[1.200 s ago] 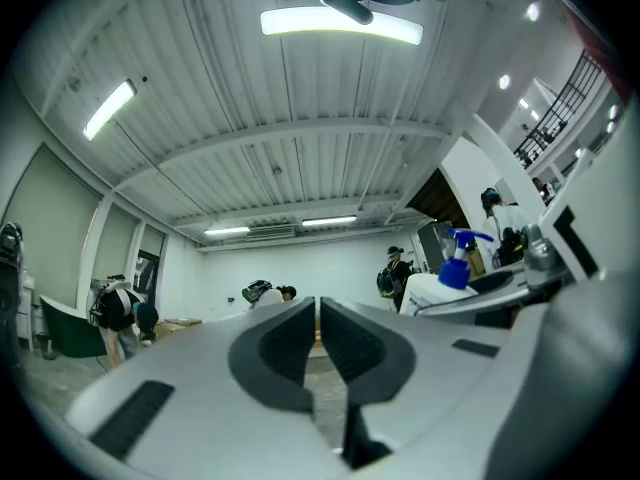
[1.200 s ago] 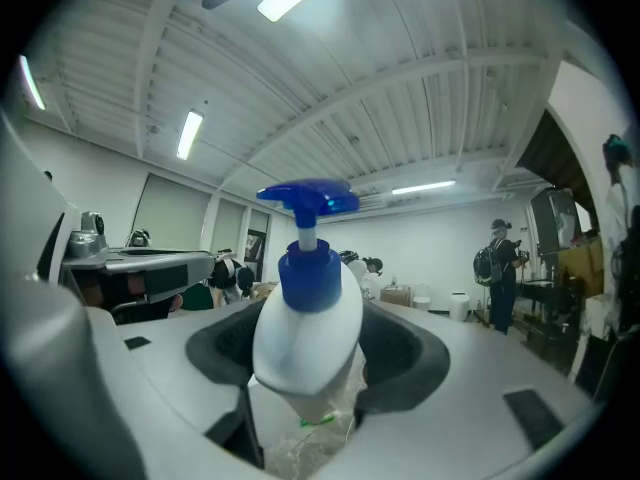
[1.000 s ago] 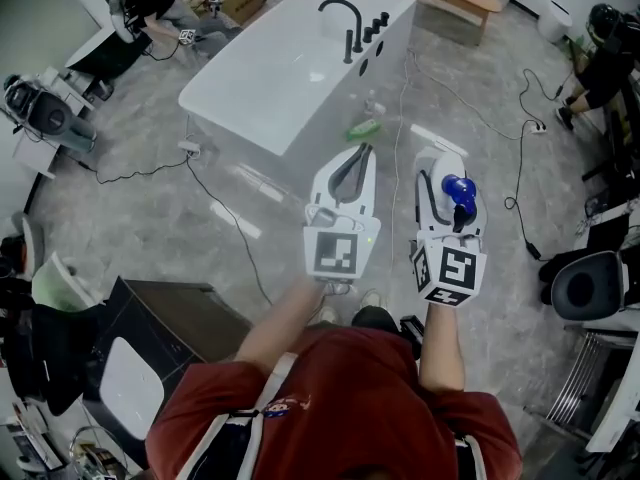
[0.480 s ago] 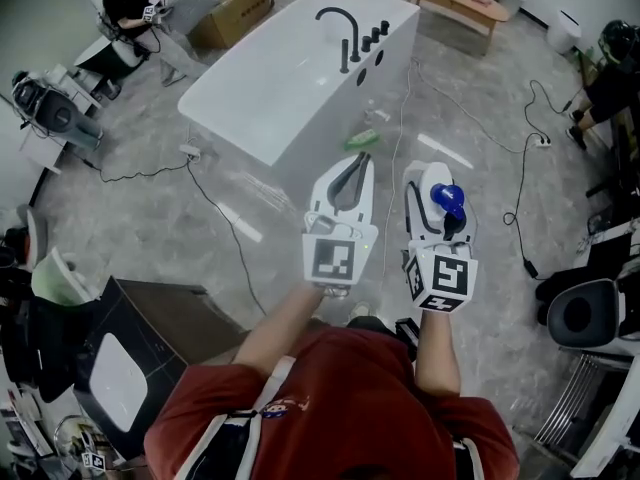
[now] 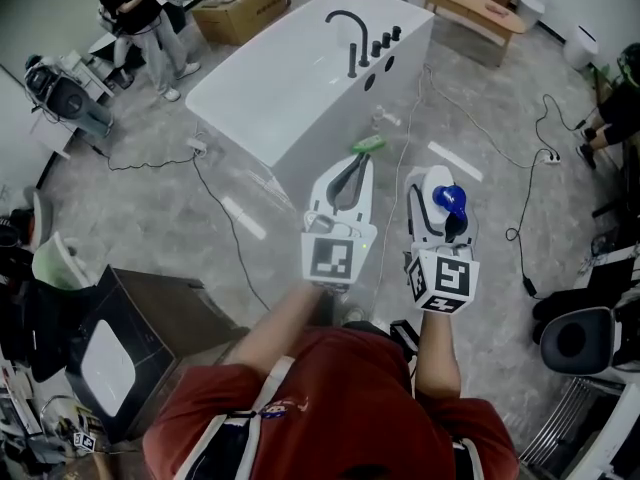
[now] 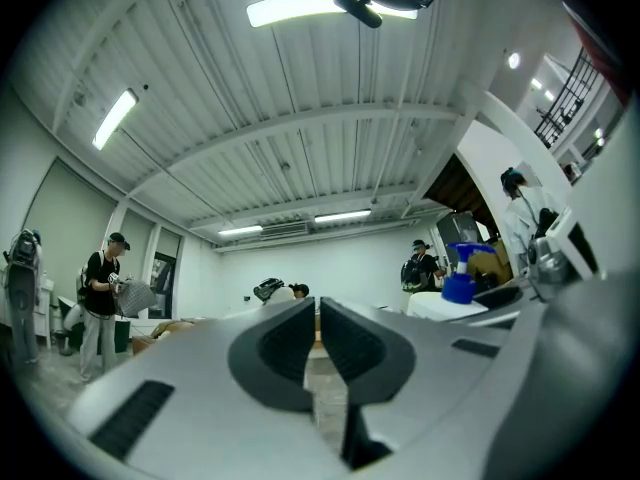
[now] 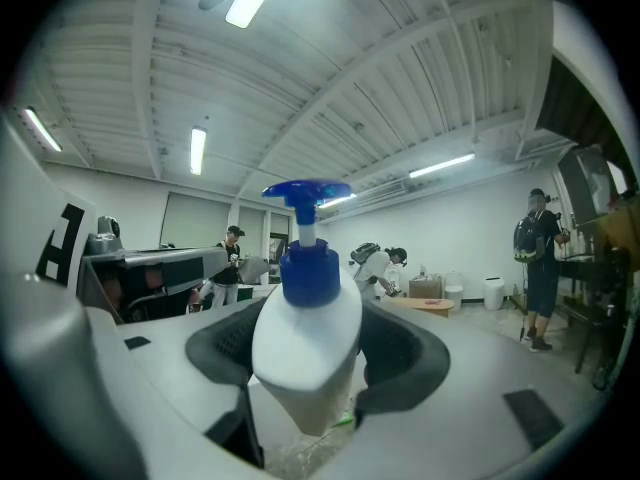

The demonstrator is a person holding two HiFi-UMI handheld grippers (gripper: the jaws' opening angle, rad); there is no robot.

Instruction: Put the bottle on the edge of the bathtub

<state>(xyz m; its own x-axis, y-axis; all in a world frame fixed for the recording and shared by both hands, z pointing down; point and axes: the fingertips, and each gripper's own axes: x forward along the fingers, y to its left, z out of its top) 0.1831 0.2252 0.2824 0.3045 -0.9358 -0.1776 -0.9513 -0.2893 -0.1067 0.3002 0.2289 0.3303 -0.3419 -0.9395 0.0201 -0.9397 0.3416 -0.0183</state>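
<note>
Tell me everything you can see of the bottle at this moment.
The bottle is white and plastic-looking, with a blue pump head on top. It stands roughly upright, clamped at its body between the right gripper's dark pads. It is held in the air, short of the bathtub; nothing else touches it.

The pump bottle (image 7: pixel 305 338) in the right gripper (image 5: pixel 437 180): white body, blue pump head. The left gripper (image 5: pixel 361 161) and right gripper: white shells, dark grey pads (image 6: pixel 270 343), black-and-white marker cubes (image 5: pixel 330 258). The bathtub (image 5: pixel 290 88) ahead of both: white, with black faucet (image 5: pixel 350 38). The shirt (image 5: pixel 350 388) behind them: red.
</note>
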